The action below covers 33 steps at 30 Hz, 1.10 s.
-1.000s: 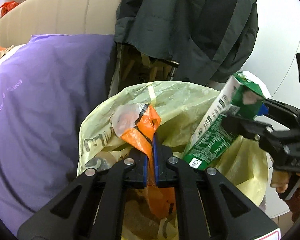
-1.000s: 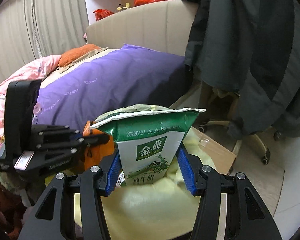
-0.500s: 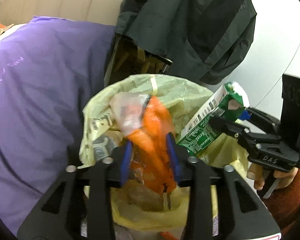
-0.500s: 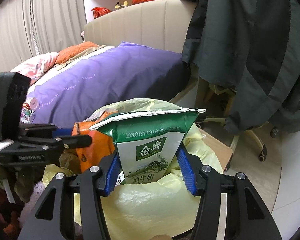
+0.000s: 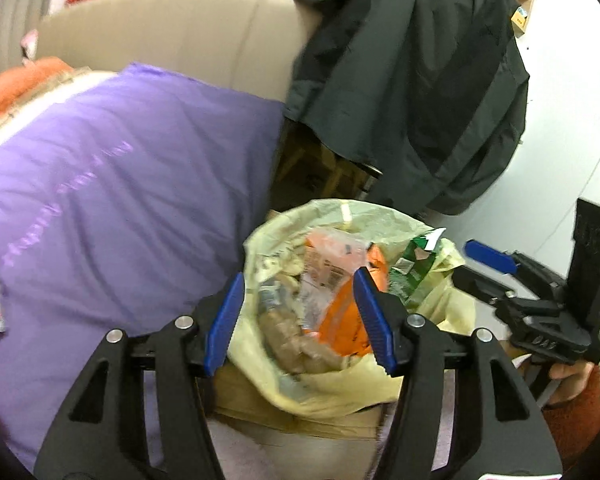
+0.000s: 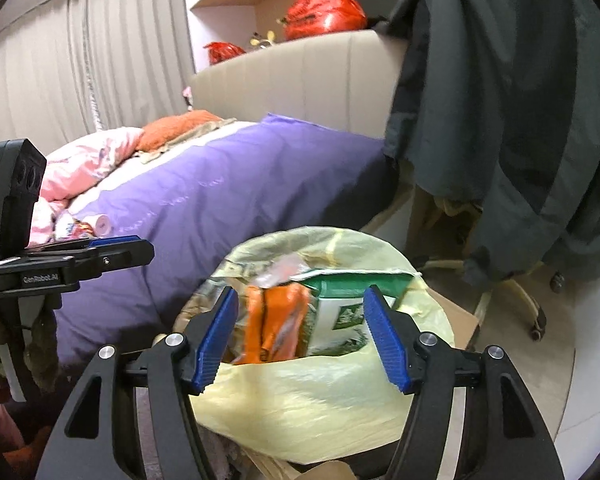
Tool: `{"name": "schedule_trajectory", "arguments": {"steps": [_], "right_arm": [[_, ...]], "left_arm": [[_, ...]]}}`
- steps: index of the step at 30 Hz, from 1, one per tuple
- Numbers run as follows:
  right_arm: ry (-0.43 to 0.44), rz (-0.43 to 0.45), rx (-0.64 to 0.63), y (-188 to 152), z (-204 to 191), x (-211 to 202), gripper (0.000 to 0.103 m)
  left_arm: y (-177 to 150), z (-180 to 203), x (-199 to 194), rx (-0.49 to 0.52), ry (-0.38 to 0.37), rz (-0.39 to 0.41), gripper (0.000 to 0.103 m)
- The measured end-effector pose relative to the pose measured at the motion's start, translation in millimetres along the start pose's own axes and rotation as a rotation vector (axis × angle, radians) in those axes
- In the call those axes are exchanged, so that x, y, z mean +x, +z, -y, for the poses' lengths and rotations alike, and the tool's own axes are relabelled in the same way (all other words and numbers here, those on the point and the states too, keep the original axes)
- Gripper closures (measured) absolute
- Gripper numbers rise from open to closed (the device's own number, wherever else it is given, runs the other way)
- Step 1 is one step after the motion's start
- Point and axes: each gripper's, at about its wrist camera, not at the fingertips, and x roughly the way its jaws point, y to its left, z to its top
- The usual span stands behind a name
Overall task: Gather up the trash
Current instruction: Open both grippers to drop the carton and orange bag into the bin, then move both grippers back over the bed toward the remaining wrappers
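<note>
A pale yellow trash bag (image 5: 340, 388) stands open and holds several pieces of rubbish. An orange wrapper (image 5: 340, 316) and a green and white milk carton (image 5: 412, 276) lie inside it, loose, the carton on the right. My left gripper (image 5: 299, 276) hangs above the bag's mouth; its jaws are opening and its pads touch nothing. My right gripper (image 6: 301, 290) is also above the bag (image 6: 308, 400), jaws opening, with the wrapper (image 6: 276, 320) and carton (image 6: 340, 316) below them and free. Each gripper shows in the other's view, the right one (image 5: 470, 268) and the left one (image 6: 144, 246).
A bed with a purple duvet (image 5: 120, 200) lies left of the bag. A dark jacket (image 5: 420, 80) hangs over a wheeled chair (image 6: 536, 332) behind it. The bag sits in a cardboard box (image 5: 300, 420). A hand in an orange sleeve (image 5: 572, 380) holds the right gripper.
Both grippers have opened and let go: the orange wrapper and the milk carton dropped into the bag. Both grippers pulled back and up from the bag.
</note>
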Motion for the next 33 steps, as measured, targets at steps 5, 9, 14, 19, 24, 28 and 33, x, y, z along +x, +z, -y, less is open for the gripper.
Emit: {"name": "schedule_trajectory", "arguments": {"steps": [5,9,14,19,24,28,33], "right_arm": [[0.01,0.017,-0.042,7,-23,-12,0.041],[0.009,0.03,-0.08,13,-47,-18,0.041],[0.048,0.036,-0.151,16,-87,-16,0.041],[0.115,0.046,-0.205,19,-138,-10,0.041],[0.21,0.02,-0.254,16,-198,8,0.041],[0.264,-0.007,-0.321,6,-250,20,0.041],[0.354,-0.046,-0.411,-13,-310,34,0.041]], "left_arm": [[-11,-9,-37,0.073,0.135,0.064,0.049],[-23,-36,-77,0.051,0.243,0.097,0.049],[-44,-88,-134,-0.02,0.376,0.104,0.049],[-77,-153,-191,-0.08,0.487,0.074,0.049],[-107,-208,-233,-0.194,0.495,0.041,0.049],[-114,-227,-253,-0.241,0.487,0.042,0.049],[-120,-244,-260,-0.238,0.515,0.01,0.049]]}}
